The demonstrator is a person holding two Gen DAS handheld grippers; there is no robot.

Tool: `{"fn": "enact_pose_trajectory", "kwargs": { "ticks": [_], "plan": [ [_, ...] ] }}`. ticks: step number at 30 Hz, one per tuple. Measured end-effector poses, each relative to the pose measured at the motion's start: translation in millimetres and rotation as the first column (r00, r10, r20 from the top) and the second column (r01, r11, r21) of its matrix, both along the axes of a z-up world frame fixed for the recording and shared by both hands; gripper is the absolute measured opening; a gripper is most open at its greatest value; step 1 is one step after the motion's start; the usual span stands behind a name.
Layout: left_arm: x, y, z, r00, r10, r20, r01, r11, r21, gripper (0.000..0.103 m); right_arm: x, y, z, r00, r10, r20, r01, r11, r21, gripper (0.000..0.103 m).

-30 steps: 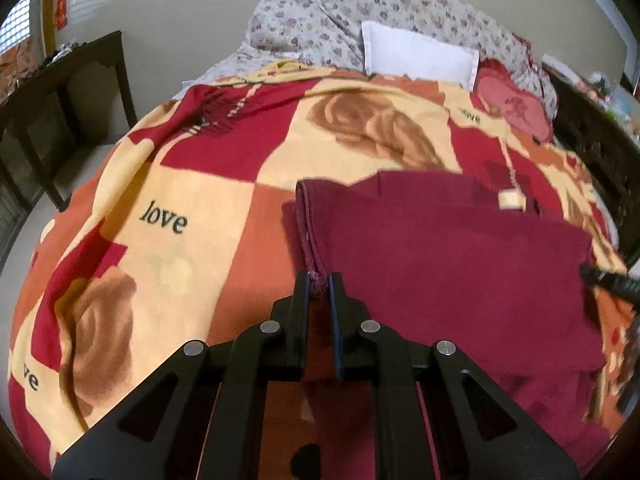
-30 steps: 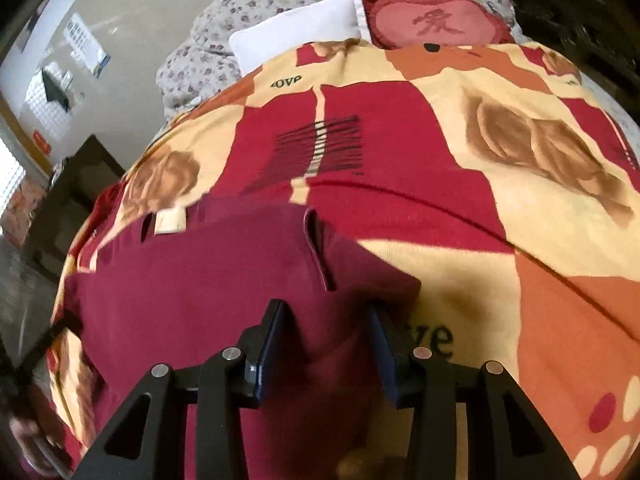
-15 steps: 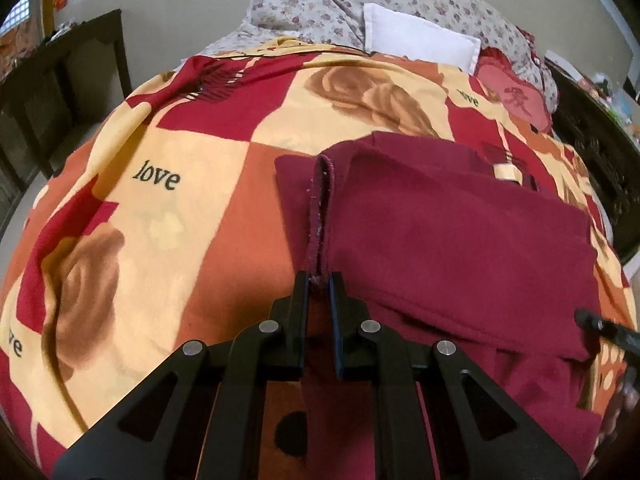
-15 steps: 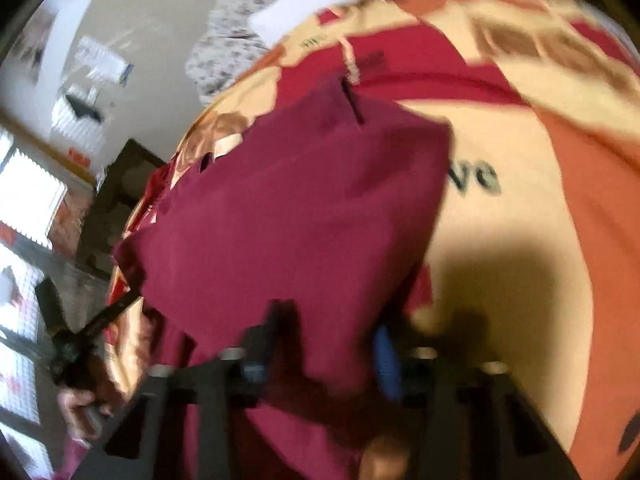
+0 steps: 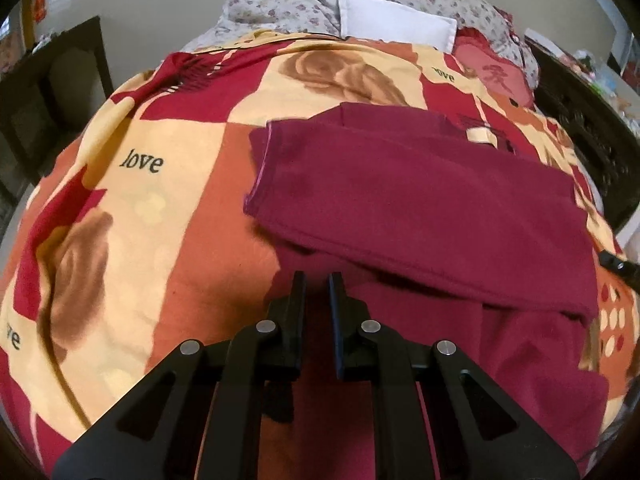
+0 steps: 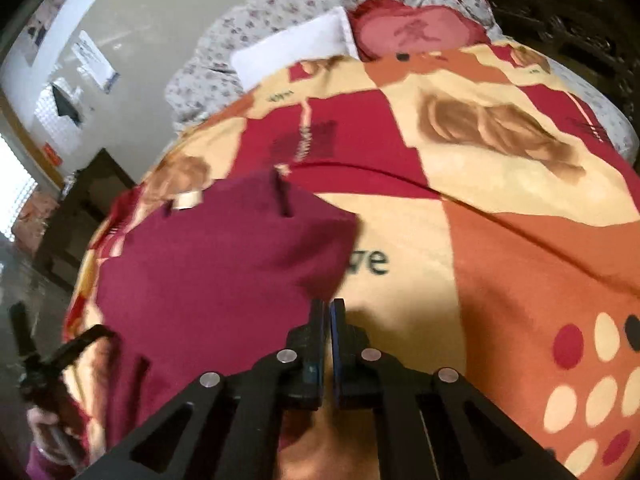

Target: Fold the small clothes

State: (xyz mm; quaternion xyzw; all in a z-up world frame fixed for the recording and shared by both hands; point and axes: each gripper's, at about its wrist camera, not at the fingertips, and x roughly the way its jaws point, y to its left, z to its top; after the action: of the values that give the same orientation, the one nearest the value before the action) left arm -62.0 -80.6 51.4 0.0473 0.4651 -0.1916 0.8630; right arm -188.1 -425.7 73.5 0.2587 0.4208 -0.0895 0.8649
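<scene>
A bed with a red, cream and orange blanket carries the maroon garment, which lies flat with its upper part folded over the lower part. The left tool hangs above the near edge, its jaws a little apart and holding nothing. The right tool has its jaws almost together, with no cloth visible between them; probably both released so the fold rests.

Both grippers are matte black plastic: left gripper and right gripper have silver round screws on angular linkage arms, with bluish inner finger pads.
</scene>
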Motion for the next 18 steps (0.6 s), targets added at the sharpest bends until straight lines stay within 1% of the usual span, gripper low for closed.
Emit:
{"fn": "enact_pose_trajectory", "kwargs": {
  "ticks": [1,2,3,4,5,6,7,8,9,11,14,16,17,18],
  "plan": [
    [-2.3,0.7,-0.1,1.0,-0.013,-0.003,0.013,1.0,0.004,0.009,6.4,7.4,-0.5,1.0,0.015,-0.004,-0.015,1.0,0.016,0.02],
    [-4.2,1.7,-0.7,1.0,-0.022,-0.01,0.022,1.0,0.002,0.009,5.8,14.7,-3.1,0.999,0.041,-0.008,-0.04,0.998,0.055,0.031],
    [-5.8,2.8,-2.0,0.999,-0.028,-0.02,0.028,1.0,-0.001,0.009,4.9,20.7,-7.0,0.999,0.051,-0.009,-0.05,0.995,0.083,0.054],
    [-7.0,3.5,-3.4,0.999,-0.03,-0.032,0.03,1.0,-0.002,0.009,4.8,23.8,-10.7,0.998,0.055,-0.008,-0.054,0.994,0.1,0.063],
    [-7.9,4.7,-5.2,0.999,-0.029,-0.045,0.029,1.0,-0.005,0.009,5.8,28.2,-17.1,0.998,0.057,-0.012,-0.055,0.992,0.113,0.063],
    [-9.0,7.9,-8.1,0.998,-0.023,-0.063,0.022,1.0,-0.012,0.009,7.5,29.9,-23.5,0.998,0.054,-0.015,-0.052,0.992,0.118,0.063],
    [-10.6,10.1,-10.0,0.997,-0.018,-0.074,0.017,1.0,-0.015,0.009,8.8,30.1,-28.3,0.999,0.054,-0.005,-0.053,0.991,0.126,0.052],
    [-12.3,12.7,-12.6,0.996,-0.014,-0.085,0.013,1.0,-0.011,0.009,11.7,31.6,-33.5,0.998,0.067,0.016,-0.069,0.988,0.141,0.039],
    [-13.9,13.7,-14.2,0.996,-0.013,-0.089,0.013,1.0,-0.002,0.009,13.0,32.7,-34.0,0.998,0.064,0.012,-0.065,0.991,0.12,0.014],
    [-17.4,18.5,-15.6,0.996,-0.013,-0.088,0.015,1.0,0.022,0.009,13.2,33.9,-28.3,0.997,0.072,0.017,-0.073,0.995,0.064,0.01],
    [-24.1,31.5,-12.4,0.997,-0.005,-0.077,0.007,1.0,0.023,0.009,9.5,31.9,-10.9,0.997,0.08,-0.013,-0.081,0.993,-0.09,0.008],
    [-28.9,39.6,-13.5,0.997,0.012,-0.078,-0.011,1.0,0.011,0.009,7.4,22.1,-9.5,0.998,0.052,-0.024,-0.054,0.991,-0.125,0.008],
    [-31.4,42.0,-16.7,0.996,0.016,-0.09,-0.015,1.0,0.006,0.009,8.9,18.4,-16.3,0.998,0.031,-0.053,-0.039,0.988,-0.146,0.007],
    [-33.7,42.7,-19.9,0.995,0.013,-0.101,-0.013,1.0,0.006,0.009,11.6,15.2,-25.4,0.997,0.022,-0.08,-0.033,0.989,-0.141,0.007]
  ]
}}
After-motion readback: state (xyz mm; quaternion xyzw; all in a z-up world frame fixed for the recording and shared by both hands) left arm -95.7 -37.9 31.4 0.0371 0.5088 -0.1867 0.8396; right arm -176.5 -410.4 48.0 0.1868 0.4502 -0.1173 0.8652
